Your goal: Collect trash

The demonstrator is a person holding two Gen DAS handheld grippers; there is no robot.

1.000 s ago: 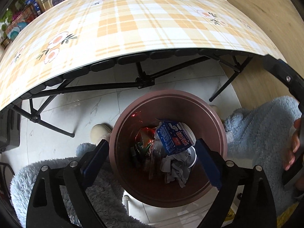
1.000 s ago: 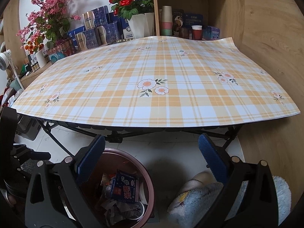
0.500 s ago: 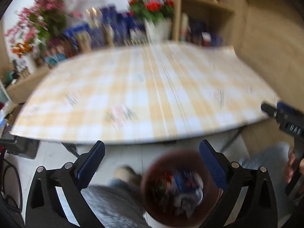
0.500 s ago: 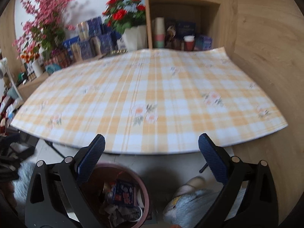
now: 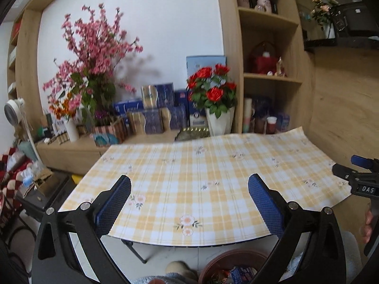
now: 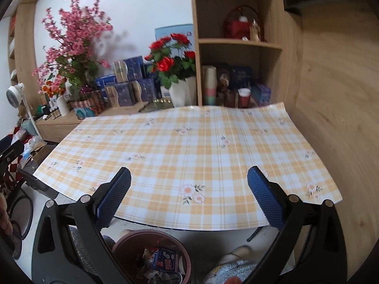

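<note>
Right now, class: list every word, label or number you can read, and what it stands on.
"DAS": on the right gripper, seen from the left wrist.
Blue packet in the brown bin: large characters, too blurred to read.
Blue boxes behind the table: print too small.

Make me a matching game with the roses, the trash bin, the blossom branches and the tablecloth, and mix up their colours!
Things:
1. roses
2. trash bin
3. blossom branches
4. tablecloth

Colours:
A. yellow and white checks
B. pink
C. red
D. brown

Pairs: 1-C, 2-D, 3-B, 4-A

The bin sits on the floor in front of the table and has wrappers in it. Both bunches of flowers stand behind the table.
</note>
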